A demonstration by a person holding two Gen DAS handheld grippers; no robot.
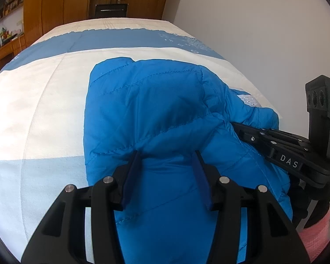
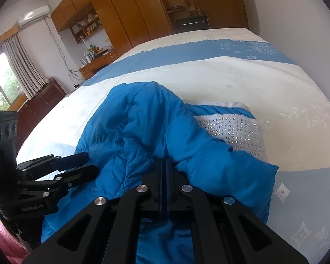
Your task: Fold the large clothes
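A bright blue quilted jacket (image 1: 156, 110) lies bunched on the bed; it also shows in the right wrist view (image 2: 147, 127), with a white rhinestone-studded knit collar (image 2: 237, 132) showing on its right. My left gripper (image 1: 167, 154) is open, its jaws spread over the jacket's near fabric; it appears from the side in the right wrist view (image 2: 81, 162). My right gripper (image 2: 165, 162) is shut on a fold of the blue jacket; in the left wrist view it (image 1: 242, 129) reaches into the jacket's right side.
The bed (image 1: 44, 101) has a white and blue patterned cover (image 2: 231, 70). A white wall (image 1: 264, 33) runs along its right side. Wooden wardrobes (image 2: 132, 17) and a desk (image 2: 94, 63) stand beyond the far end. Pink cloth (image 1: 316, 235) shows beside the bed's near edge.
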